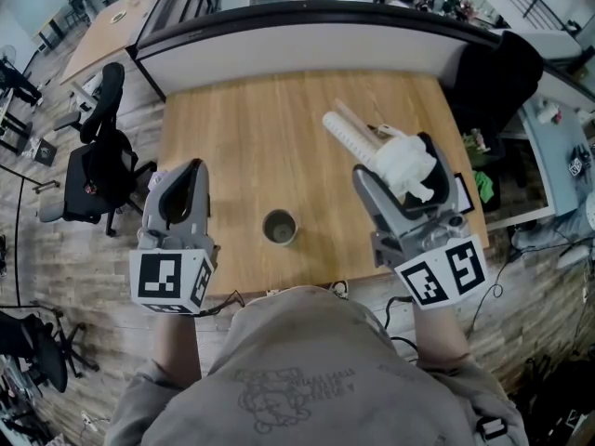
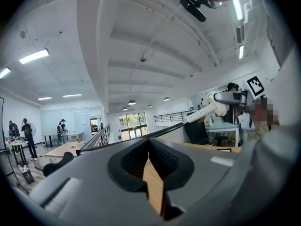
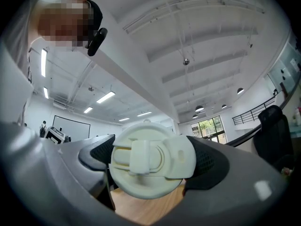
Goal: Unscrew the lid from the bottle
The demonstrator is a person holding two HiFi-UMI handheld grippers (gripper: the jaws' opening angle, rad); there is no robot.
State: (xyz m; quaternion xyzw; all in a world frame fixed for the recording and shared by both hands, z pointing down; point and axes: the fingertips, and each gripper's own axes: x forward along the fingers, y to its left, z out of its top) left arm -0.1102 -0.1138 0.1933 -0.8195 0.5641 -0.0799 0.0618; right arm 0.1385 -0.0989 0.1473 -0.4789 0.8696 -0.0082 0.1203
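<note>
The bottle stands upright and open-mouthed on the wooden table, near its front edge and between my two grippers. My right gripper is held above the table to the bottle's right. It is shut on the white lid, and a long ribbed white tube sticks out from the lid to the upper left. In the right gripper view the lid fills the space between the jaws of that gripper. My left gripper hovers left of the bottle, shut and empty.
A black office chair stands on the floor left of the table. A curved partition runs along the table's far edge. A dark chair and a cluttered side desk are at the right.
</note>
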